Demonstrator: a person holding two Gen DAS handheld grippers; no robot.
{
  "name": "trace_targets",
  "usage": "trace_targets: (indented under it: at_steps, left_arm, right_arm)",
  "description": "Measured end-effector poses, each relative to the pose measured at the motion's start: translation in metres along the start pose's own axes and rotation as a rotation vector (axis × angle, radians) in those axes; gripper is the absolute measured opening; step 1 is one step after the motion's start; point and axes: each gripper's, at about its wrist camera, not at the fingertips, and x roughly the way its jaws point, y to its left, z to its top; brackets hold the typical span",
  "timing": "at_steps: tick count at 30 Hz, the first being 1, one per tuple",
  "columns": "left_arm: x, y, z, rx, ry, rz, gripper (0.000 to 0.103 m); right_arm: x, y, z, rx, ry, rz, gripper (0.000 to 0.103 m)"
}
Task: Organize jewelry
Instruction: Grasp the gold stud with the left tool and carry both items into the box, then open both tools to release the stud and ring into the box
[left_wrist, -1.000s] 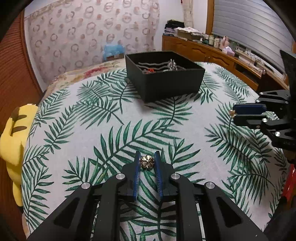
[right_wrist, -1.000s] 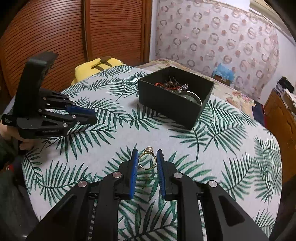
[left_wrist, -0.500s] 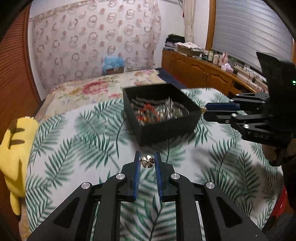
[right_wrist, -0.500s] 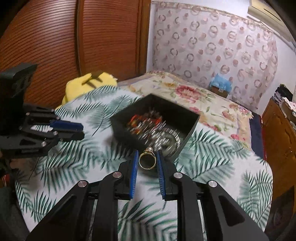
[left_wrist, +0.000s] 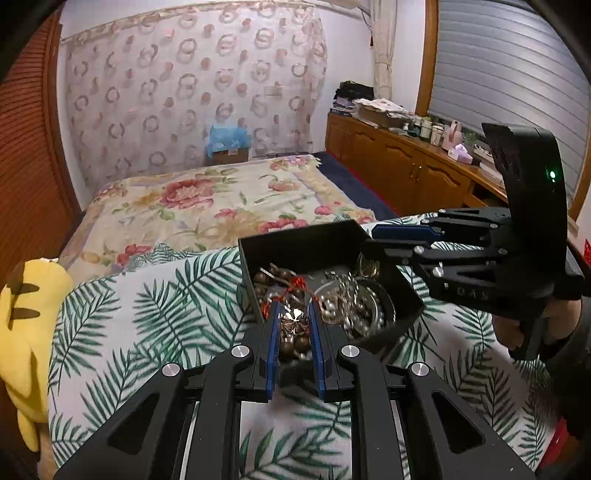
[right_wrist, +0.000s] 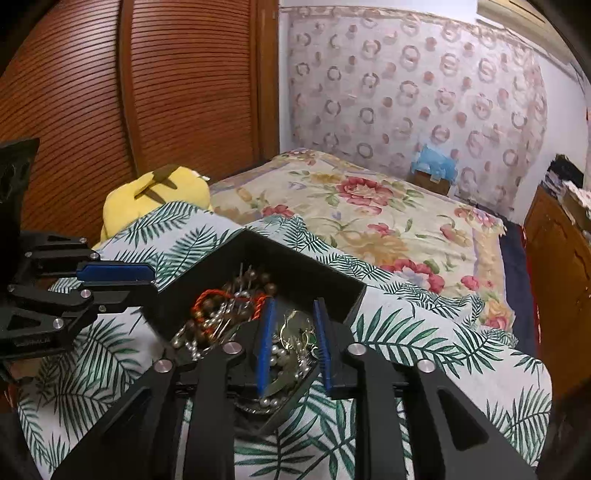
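Observation:
A black box (left_wrist: 303, 236) (right_wrist: 295, 258) heaped with beads, pearls and chains sits on the palm-leaf cloth (left_wrist: 147, 314). My left gripper (left_wrist: 293, 308) hangs over the box's near left part, shut on a small flower-shaped metal charm (left_wrist: 293, 316). My right gripper (right_wrist: 293, 304) hovers over the box's near corner. Its jaws are opening, and the pads press on nothing. A gold piece (right_wrist: 295, 326) lies on the heap below the gap; I cannot tell if it is the ring. Each wrist view shows the other gripper, the right (left_wrist: 373, 240) and the left (right_wrist: 151, 282), at the box's edge.
A yellow plush toy (left_wrist: 26, 332) (right_wrist: 155, 192) lies at the cloth's left edge. Beyond the box stretches a floral bedspread (left_wrist: 207, 206). A wooden cabinet (left_wrist: 406, 173) with clutter runs along the right wall. Slatted wooden doors (right_wrist: 147, 92) stand on the left.
Both grippers have travelled forward from the cloth to above the box. The right jaws have spread and the gold ring is no longer pinched between them. The left still holds the charm.

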Motion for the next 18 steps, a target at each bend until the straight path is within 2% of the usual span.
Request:
trace_targets:
  at_steps: [5,15,16,18]
  left_arm:
    - [0.012,0.003,0.009,-0.009,0.004,-0.002,0.014]
    - [0.03,-0.001,0.025,-0.008,0.006,0.004,0.015]
    - [0.031,-0.001,0.026,-0.009,0.008,0.007,0.017]
    - [0.03,-0.003,0.025,-0.014,0.011,0.016,0.039]
  right_arm:
    - [0.003,-0.008,-0.001,0.02,0.005,0.006,0.033]
    - [-0.021,-0.011,-0.012,0.05,-0.02,-0.028,0.033]
    - [-0.023,-0.012,-0.014,0.052,-0.021,-0.032,0.033]
    - [-0.028,-0.011,-0.016,0.056,-0.024,-0.039,0.033]
